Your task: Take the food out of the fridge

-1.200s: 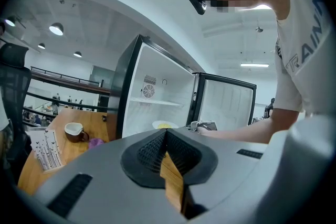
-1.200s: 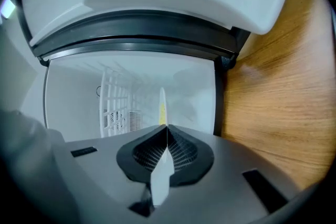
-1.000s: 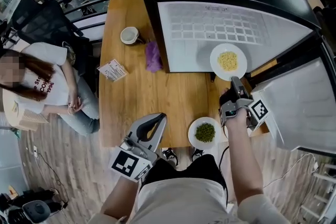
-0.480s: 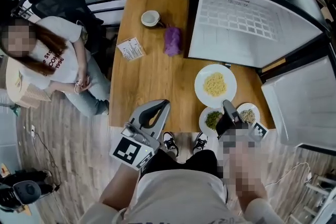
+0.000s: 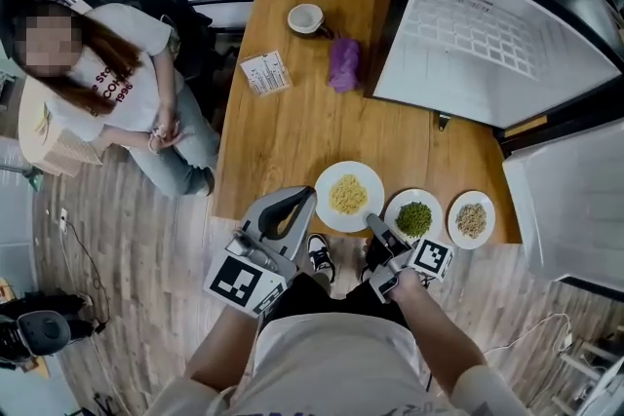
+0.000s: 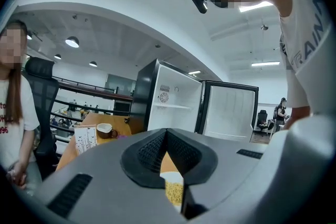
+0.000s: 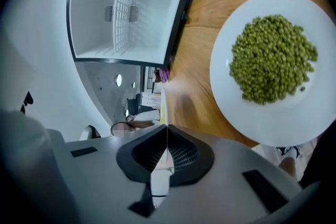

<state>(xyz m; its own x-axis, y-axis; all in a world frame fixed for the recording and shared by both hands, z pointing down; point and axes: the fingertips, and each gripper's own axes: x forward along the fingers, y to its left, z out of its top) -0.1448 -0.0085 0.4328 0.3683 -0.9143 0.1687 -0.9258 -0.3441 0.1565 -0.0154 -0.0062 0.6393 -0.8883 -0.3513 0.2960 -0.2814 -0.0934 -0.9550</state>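
Note:
Three white plates line the near edge of the wooden table (image 5: 292, 127): yellow noodles (image 5: 348, 195), green peas (image 5: 413, 217) and a pale grain (image 5: 471, 219). My right gripper (image 5: 373, 223) is shut on the near right rim of the noodle plate. In the right gripper view that rim runs edge-on as a thin white line (image 7: 163, 107) into the shut jaws (image 7: 166, 132), with the pea plate (image 7: 273, 60) close on the right. My left gripper (image 5: 300, 197) is shut and empty, just left of the noodle plate, which shows beyond its tips (image 6: 173, 191). The fridge (image 5: 487, 24) stands open.
A cup (image 5: 306, 18), a purple object (image 5: 343, 63) and a printed card (image 5: 266, 72) lie on the far part of the table. A seated person (image 5: 107, 83) is at the table's left side. The open fridge door (image 5: 565, 200) stands at the right.
My right gripper has carried the noodle plate from in front of the fridge to the table's near edge, left of the pea plate. The left gripper stayed shut at the edge.

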